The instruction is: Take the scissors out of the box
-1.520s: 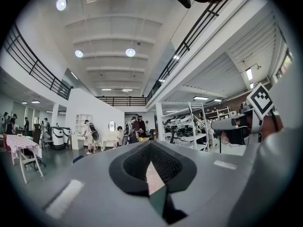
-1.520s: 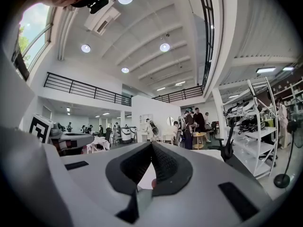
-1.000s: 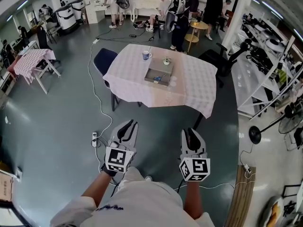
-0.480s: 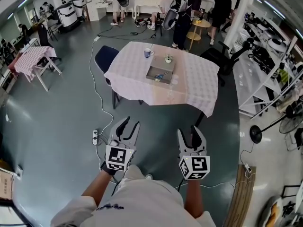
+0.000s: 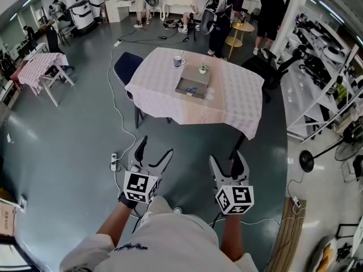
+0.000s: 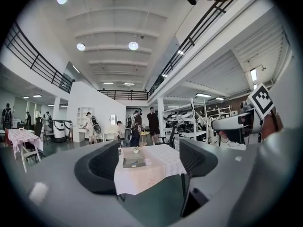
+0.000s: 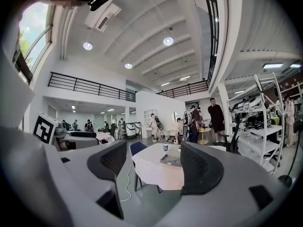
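A shallow grey box (image 5: 191, 87) lies on the white-clothed table (image 5: 238, 103) far ahead, with blue-handled scissors (image 5: 193, 89) inside it. The box also shows in the left gripper view (image 6: 134, 162) and the right gripper view (image 7: 171, 160). My left gripper (image 5: 155, 152) and right gripper (image 5: 227, 160) are held level over the floor, well short of the table. Their jaws are opening, with nothing between them. Through the left gripper (image 6: 150, 164) and the right gripper (image 7: 156, 167) I see only the distant table.
A mug (image 5: 178, 61) and a small pot (image 5: 202, 69) stand behind the box. A blue chair (image 5: 126, 69) is at the table's left. A power strip (image 5: 113, 164) and cable lie on the floor. Several people (image 5: 218, 16) stand beyond; shelves (image 5: 323, 78) line the right.
Both grippers' jaws have spread from almost shut to clearly apart. The hands have stayed in about the same place, and the table sits slightly nearer in the view.
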Motion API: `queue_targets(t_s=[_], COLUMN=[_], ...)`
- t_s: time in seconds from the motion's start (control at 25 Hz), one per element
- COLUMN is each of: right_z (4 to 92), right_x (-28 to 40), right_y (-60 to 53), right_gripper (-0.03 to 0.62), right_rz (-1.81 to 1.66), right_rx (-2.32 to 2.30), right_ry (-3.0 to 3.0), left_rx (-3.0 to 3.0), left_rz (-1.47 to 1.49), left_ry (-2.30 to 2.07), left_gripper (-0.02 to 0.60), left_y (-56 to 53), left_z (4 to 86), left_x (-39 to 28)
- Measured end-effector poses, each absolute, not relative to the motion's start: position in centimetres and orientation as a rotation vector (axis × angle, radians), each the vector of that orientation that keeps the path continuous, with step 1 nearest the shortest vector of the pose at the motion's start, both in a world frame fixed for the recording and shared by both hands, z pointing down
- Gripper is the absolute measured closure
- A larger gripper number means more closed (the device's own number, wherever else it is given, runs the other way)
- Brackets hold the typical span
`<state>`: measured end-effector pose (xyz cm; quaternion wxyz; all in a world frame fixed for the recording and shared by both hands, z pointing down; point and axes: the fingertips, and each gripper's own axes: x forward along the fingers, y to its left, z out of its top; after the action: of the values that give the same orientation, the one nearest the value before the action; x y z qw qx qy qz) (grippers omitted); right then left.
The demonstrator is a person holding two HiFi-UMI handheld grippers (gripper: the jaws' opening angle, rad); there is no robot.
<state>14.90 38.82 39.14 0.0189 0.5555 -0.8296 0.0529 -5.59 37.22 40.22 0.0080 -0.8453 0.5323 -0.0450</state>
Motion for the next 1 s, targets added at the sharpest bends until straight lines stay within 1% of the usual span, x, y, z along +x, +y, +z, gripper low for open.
queue_targets(t_s=[0.12, 0.2, 0.28, 0.36, 0.56, 0.76, 1.0], right_z=[39.4, 39.5, 39.6, 39.6, 39.3, 39.6, 40.0], right_x=[14.9, 14.8, 14.7, 14.6, 14.6, 14.6, 14.7], right_y=[38.5, 38.3, 38.1, 38.0, 37.8, 37.8, 38.2], right_gripper=[0.198, 0.114, 0.049, 0.008, 0.002, 0.002, 0.008], right_rz=[0.188, 0.191, 0.181, 0.165, 0.142, 0.16, 0.209], right_rx=[1.725, 1.727, 1.726, 1.729, 1.727, 1.727, 1.725], right_ry=[-2.573, -2.574, -2.578, -2.579, -2.579, -2.585, -2.595], left_rx=[-2.684, -2.701, -2.719, -2.738, -2.723, -2.709, -2.711], left_rz=[-0.156, -0.175, -0.187, -0.195, -0.202, -0.07, -0.054], left_ry=[1.63, 1.587, 1.551, 1.527, 1.542, 1.529, 1.518], left_gripper=[0.125, 0.074, 0.021, -0.009, -0.009, -0.008, -0.008], left_y=[37.2, 37.4, 37.6, 37.8, 37.9, 38.4, 39.5], left_z=[40.5, 40.8, 41.2, 41.5, 41.4, 40.2, 40.6], left_x=[-4.7, -4.1, -3.6, -3.4, -4.1, -5.0, -4.6])
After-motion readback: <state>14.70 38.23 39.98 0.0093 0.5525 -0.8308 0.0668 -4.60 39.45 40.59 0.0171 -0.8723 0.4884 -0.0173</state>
